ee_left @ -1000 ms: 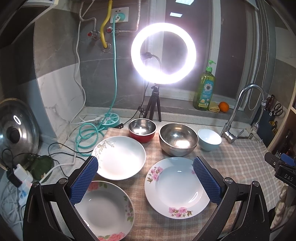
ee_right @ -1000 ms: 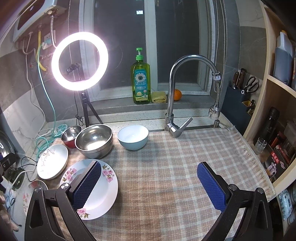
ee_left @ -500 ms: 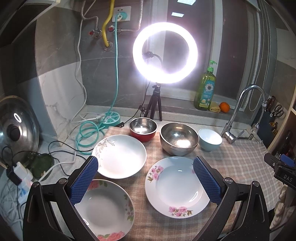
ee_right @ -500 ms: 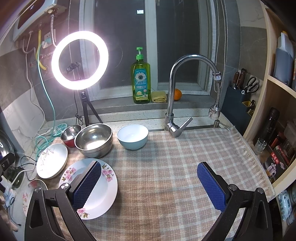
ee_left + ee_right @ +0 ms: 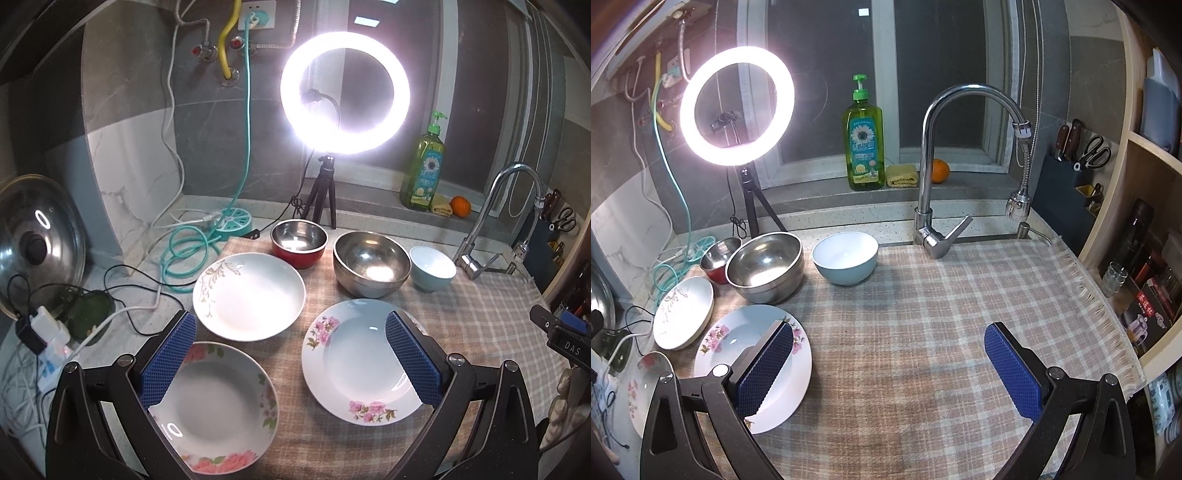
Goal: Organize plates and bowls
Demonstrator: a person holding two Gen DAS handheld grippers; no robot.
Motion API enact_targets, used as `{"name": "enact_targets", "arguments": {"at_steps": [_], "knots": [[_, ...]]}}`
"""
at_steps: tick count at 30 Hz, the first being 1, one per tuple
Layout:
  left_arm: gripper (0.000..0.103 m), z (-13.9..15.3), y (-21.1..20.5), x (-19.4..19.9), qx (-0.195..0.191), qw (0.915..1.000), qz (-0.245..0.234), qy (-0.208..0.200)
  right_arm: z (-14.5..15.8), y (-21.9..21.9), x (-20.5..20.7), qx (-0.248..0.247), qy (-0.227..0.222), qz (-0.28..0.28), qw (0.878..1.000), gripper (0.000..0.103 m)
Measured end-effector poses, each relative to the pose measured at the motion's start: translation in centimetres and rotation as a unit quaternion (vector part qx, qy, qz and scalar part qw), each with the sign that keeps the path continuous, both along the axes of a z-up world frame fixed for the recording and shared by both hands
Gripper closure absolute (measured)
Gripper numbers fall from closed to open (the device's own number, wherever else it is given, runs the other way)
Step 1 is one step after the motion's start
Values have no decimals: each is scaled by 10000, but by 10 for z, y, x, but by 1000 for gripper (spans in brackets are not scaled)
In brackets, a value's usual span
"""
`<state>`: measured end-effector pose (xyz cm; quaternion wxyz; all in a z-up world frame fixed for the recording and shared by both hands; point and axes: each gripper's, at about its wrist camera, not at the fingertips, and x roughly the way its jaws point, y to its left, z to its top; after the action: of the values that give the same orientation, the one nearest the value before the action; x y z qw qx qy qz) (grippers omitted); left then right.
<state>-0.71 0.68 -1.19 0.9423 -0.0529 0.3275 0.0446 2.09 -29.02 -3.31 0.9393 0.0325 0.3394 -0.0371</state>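
Observation:
Three white plates lie on the checked cloth (image 5: 923, 332): a gold-leaf plate (image 5: 249, 295) at the back left, a pink-flower plate (image 5: 354, 358) to its right, and a rose-rim plate (image 5: 218, 410) nearest me. Behind them stand a red steel-lined bowl (image 5: 299, 243), a large steel bowl (image 5: 371, 262) and a pale blue bowl (image 5: 432, 267). My left gripper (image 5: 291, 354) hangs open above the plates, holding nothing. My right gripper (image 5: 890, 365) is open over bare cloth, its left finger above the pink-flower plate (image 5: 738, 350). The pale blue bowl (image 5: 846, 258) sits ahead of it.
A lit ring light (image 5: 345, 88) on a tripod stands behind the bowls. Cables and a teal hose (image 5: 184, 247) crowd the left counter beside a pot lid (image 5: 35, 243). The faucet (image 5: 934, 166), soap bottle (image 5: 864, 136), knife block (image 5: 1067, 177) and shelves (image 5: 1145, 221) line the back and right.
Both views have shifted slightly, with the left camera drifting a little so the scene sits lower. No dish has moved and both grippers stay open.

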Motion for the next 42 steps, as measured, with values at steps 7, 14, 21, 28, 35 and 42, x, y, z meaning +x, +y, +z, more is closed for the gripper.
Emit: {"name": "enact_targets", "arguments": {"at_steps": [7,14,21,28,35,42], "knots": [[1,-11,-1,0,-81,9997,-49,203,-11,-2,9,130,159,206,9996,0],[2,-27,-4,2,-190,9982,-246,515,-29,-4,16,393,432,524,9969,0],[7,-41,-6,12,-378,9944,-450,876,-46,-2,26,690,742,804,9916,0],[18,-53,-8,29,-492,9896,-695,1156,-56,3,38,908,956,1046,9857,12],[48,-75,-2,54,-937,9773,-973,1631,-73,13,57,1194,1308,1341,9750,43],[60,-97,2,80,-1276,9636,-1074,2088,-99,21,82,1693,1804,1515,9570,61]]}}
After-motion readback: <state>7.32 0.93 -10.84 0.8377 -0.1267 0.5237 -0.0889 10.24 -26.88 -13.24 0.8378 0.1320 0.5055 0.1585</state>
